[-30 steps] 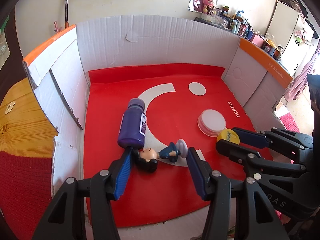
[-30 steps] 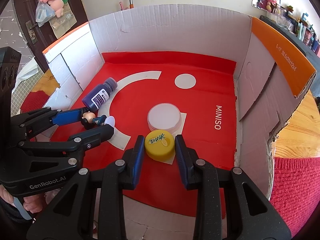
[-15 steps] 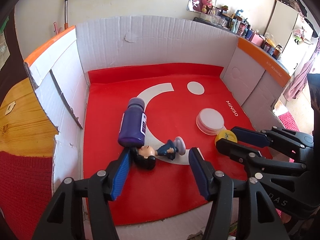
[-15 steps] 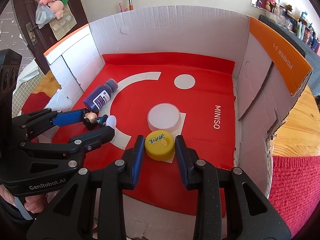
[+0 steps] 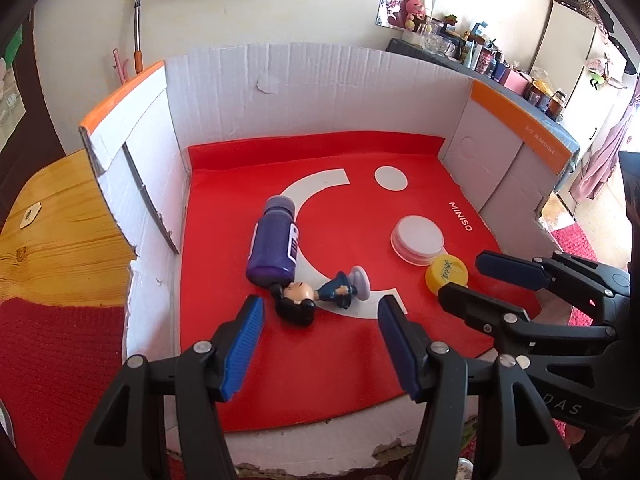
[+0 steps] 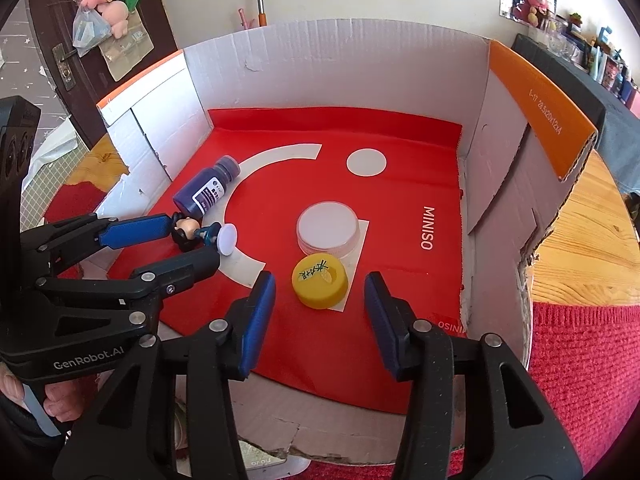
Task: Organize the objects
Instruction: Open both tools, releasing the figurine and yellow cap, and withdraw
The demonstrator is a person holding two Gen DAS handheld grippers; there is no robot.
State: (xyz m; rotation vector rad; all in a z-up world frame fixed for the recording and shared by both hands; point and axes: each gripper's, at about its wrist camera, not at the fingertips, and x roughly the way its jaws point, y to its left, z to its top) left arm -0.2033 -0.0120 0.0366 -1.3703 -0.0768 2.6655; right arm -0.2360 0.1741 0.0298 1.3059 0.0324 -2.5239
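Observation:
Inside the cardboard box (image 5: 320,92) on its red liner lie a purple bottle (image 5: 274,246) on its side, a small doll figure (image 5: 316,296) on its side, a white round lid (image 5: 418,234) and a yellow cap (image 5: 446,276). My left gripper (image 5: 318,344) is open and empty, just short of the doll. My right gripper (image 6: 318,320) is open and empty, just behind the yellow cap (image 6: 319,280), which sits on the liner. The bottle (image 6: 208,192), doll (image 6: 196,232) and white lid (image 6: 328,230) also show in the right wrist view.
The box walls (image 6: 516,152) stand on three sides, with orange flaps at left and right. The near side is low. The box sits on a wooden table (image 5: 52,232) with a red cloth (image 6: 584,376). A cluttered shelf (image 5: 500,68) lies behind.
The right gripper has opened and let go of the yellow cap, then drawn back a little. The left gripper has pulled back from the doll and bottle.

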